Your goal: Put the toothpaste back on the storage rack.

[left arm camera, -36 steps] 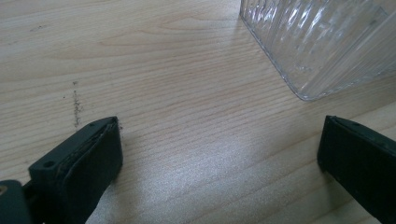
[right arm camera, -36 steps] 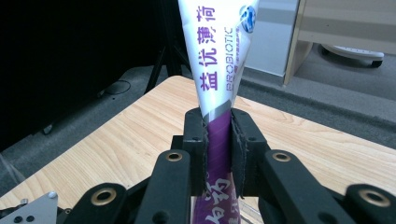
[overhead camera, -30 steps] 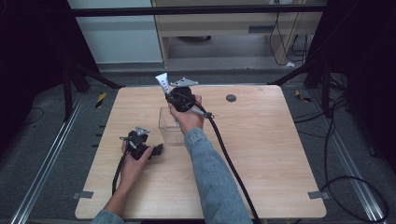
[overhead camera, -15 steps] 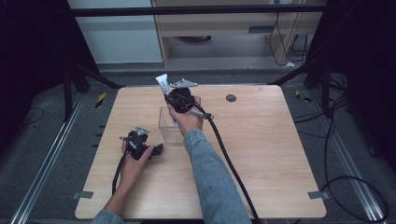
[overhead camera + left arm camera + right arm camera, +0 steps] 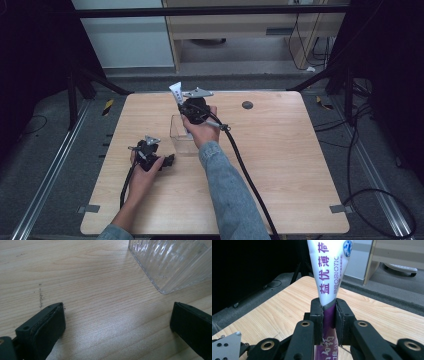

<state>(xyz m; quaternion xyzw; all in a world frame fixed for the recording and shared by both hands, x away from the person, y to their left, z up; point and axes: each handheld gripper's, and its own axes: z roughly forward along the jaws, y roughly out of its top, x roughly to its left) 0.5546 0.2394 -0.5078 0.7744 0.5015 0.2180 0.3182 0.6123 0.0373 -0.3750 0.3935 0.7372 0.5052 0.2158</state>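
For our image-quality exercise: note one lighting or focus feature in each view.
High view: dim, dark surroundings, table evenly lit. Left gripper view: pale sheen on the wood, ribbed clear box glinting, near jaws soft. Right gripper view: tube print sharp, background blurred and dark at left.

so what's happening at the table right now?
A person works two handheld grippers at a wooden table. The right gripper is shut on a white-and-purple toothpaste tube marked PROBIOTIC, holding it up by the far end of a clear ribbed plastic container. The left gripper rests low on the table beside that container, jaws open with nothing between them. The tube is not yet in the container.
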